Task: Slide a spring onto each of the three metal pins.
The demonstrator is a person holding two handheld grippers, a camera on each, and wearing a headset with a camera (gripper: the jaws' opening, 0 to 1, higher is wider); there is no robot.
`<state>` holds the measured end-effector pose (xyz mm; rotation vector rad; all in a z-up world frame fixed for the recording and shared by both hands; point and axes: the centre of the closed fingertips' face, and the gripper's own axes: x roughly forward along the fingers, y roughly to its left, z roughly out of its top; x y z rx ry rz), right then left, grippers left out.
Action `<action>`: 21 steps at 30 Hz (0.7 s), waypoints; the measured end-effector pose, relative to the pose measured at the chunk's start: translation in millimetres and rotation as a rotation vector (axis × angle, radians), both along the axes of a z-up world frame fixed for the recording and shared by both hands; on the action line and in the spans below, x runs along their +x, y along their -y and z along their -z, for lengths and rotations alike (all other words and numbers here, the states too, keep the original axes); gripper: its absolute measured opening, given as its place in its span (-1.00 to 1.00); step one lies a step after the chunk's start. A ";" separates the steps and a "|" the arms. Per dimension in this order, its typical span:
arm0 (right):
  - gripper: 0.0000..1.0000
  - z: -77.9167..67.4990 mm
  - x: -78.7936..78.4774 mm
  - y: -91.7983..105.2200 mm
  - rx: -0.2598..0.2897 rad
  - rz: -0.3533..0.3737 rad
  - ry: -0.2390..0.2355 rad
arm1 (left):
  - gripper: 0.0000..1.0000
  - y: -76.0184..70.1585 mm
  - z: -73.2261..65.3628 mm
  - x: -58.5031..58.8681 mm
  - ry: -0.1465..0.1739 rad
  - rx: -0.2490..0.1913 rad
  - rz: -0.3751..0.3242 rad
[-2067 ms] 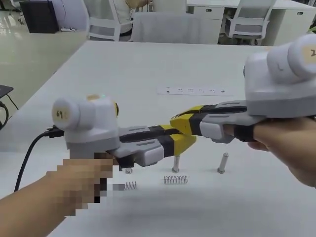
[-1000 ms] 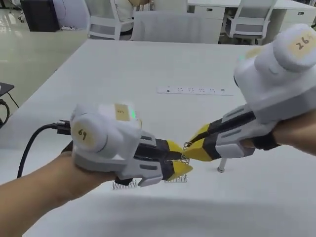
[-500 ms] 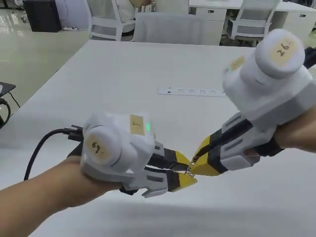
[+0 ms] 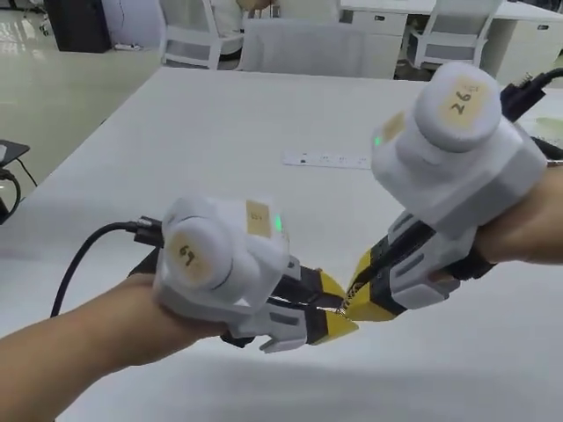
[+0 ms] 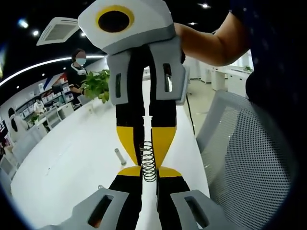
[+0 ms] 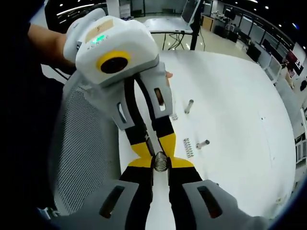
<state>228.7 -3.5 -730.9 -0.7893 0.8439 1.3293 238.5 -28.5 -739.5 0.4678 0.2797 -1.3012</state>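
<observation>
A small metal spring (image 5: 149, 162) hangs in the air between the two grippers, above the white table (image 4: 220, 132). My left gripper (image 4: 339, 318), marked 69, comes in from the lower left. My right gripper (image 4: 356, 303), marked 26, comes in from the upper right. Their yellow tips meet, and both are shut on the spring (image 6: 160, 163). The right gripper view has two metal pins (image 6: 188, 106) (image 6: 202, 143) on the table behind the left gripper (image 6: 156, 146), with a loose spring (image 6: 187, 147) lying between them. Another pin (image 5: 117, 156) stands beside the right gripper (image 5: 147, 146).
A white power strip (image 4: 327, 160) lies across the middle of the table. A black cable (image 4: 88, 246) trails from the left gripper over the near left of the table. Office chairs (image 4: 303, 44) stand beyond the far edge.
The two grippers have closed in on each other tip to tip with a spring between them and lifted toward the camera. In the head view they now cover the pins and the springs on the table.
</observation>
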 end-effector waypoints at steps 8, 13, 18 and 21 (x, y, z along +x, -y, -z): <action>-0.84 2.3 2.9 -0.2 -0.019 0.000 -0.003 | -0.95 0.4 1.7 1.6 0.018 -0.014 0.001; -0.84 3.9 3.3 0.8 -0.033 0.002 -0.011 | -0.92 1.6 2.5 2.5 -0.028 -0.040 -0.010; -0.84 4.9 3.1 2.6 -0.043 0.001 -0.015 | -0.81 -0.7 2.5 5.6 -0.052 -0.063 -0.030; -0.84 5.1 3.1 4.5 -0.050 0.001 -0.018 | -0.74 -4.0 2.9 6.4 -0.078 -0.075 -0.040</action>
